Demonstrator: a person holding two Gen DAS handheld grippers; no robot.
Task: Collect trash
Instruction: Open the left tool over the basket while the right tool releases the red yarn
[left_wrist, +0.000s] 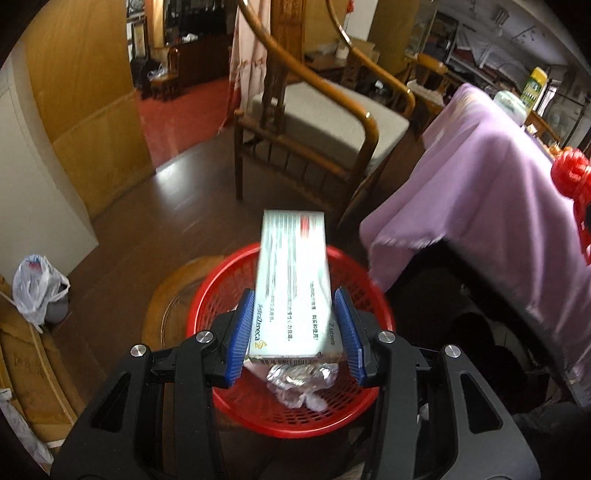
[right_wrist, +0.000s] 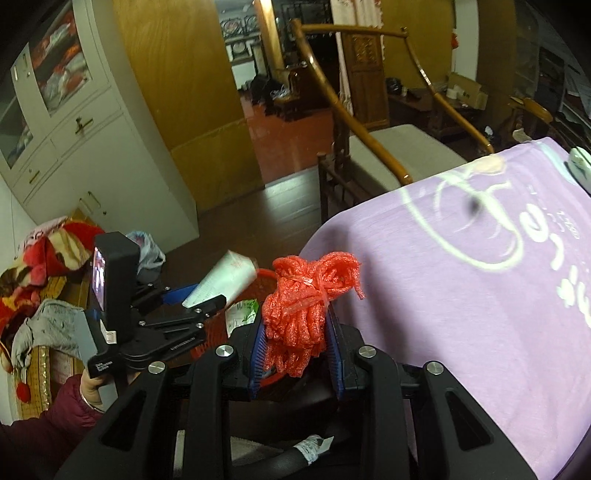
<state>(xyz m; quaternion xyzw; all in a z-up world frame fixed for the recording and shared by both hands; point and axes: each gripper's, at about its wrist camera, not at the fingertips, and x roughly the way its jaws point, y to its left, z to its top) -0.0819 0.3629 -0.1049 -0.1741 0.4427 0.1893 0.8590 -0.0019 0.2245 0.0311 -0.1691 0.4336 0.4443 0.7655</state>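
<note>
My left gripper is clamped on a long white printed cardboard medicine box, held above the round red plastic mesh basket where crumpled silver foil lies. My right gripper pinches a knotted bundle of red foam netting beside the lilac cloth-covered table.

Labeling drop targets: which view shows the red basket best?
Left wrist. The red basket sits right below the left hand-held gripper, open rim, mesh wall and foil trash inside all visible. Right wrist catches only slivers of it behind the gripper and red netting.
</note>
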